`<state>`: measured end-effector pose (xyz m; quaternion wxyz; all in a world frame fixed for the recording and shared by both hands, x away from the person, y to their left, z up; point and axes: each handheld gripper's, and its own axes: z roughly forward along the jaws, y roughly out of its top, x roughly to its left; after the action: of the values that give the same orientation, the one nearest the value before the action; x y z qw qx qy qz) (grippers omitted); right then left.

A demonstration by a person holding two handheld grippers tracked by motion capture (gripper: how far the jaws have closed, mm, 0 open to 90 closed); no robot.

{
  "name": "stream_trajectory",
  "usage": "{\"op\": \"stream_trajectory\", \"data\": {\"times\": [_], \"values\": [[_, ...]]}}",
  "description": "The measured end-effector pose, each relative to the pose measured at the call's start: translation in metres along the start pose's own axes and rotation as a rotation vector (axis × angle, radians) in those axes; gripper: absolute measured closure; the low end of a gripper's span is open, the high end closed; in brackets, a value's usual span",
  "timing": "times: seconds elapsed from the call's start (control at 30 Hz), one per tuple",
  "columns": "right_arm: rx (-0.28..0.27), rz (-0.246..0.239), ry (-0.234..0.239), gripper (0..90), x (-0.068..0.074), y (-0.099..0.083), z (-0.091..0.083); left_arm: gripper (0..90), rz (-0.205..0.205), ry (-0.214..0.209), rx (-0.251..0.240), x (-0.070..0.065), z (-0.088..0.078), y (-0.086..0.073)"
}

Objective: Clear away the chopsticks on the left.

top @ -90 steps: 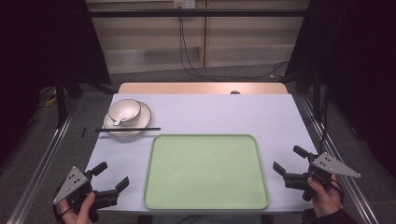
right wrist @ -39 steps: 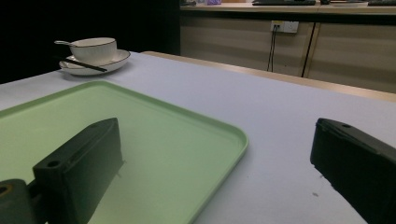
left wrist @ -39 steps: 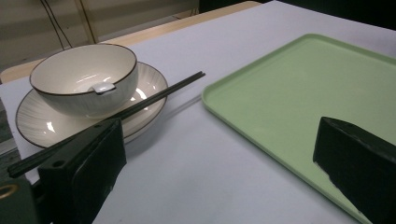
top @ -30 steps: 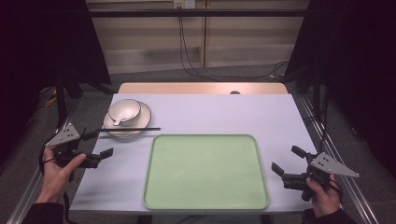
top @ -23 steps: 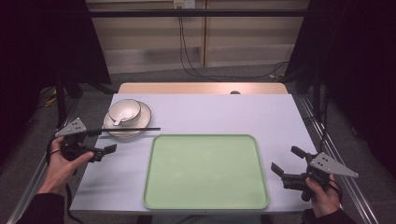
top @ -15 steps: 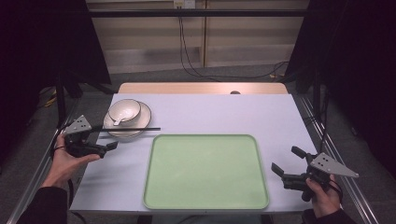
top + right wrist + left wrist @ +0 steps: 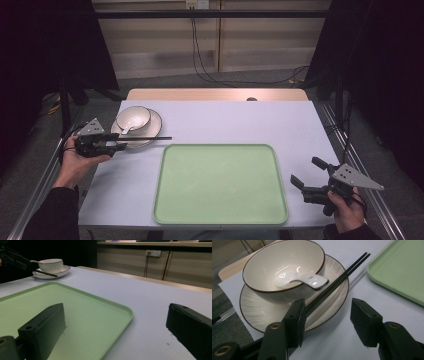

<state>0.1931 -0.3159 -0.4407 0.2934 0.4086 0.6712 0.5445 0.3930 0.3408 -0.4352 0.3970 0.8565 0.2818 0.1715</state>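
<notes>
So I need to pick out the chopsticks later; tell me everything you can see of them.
The chopsticks are a pair of thin, glossy black sticks, perhaps lacquer or plastic, lying side by side across the plate rim beside the bowl, tips jutting toward the green tray. Their near ends reach one pad of the left gripper, whose jaws have just been closing.

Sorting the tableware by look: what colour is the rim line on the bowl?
Dark brown, a thin line around the cream bowl; the left gripper view shows it best.
</notes>
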Motion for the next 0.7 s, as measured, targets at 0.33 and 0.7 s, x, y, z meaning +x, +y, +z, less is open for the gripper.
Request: {"op": "stream_trajectory", "data": {"times": [0.33,0.7], "values": [[0.009,-0.001,0.013,2.5,0.000,0.000,0.000,65.2,0.048,0.015,0.033,0.011,0.012,0.003],[0.009,0.004,0.016,2.5,0.000,-0.001,0.000,72.8,0.094,0.005,0.076,0.019,0.026,0.004]]}}
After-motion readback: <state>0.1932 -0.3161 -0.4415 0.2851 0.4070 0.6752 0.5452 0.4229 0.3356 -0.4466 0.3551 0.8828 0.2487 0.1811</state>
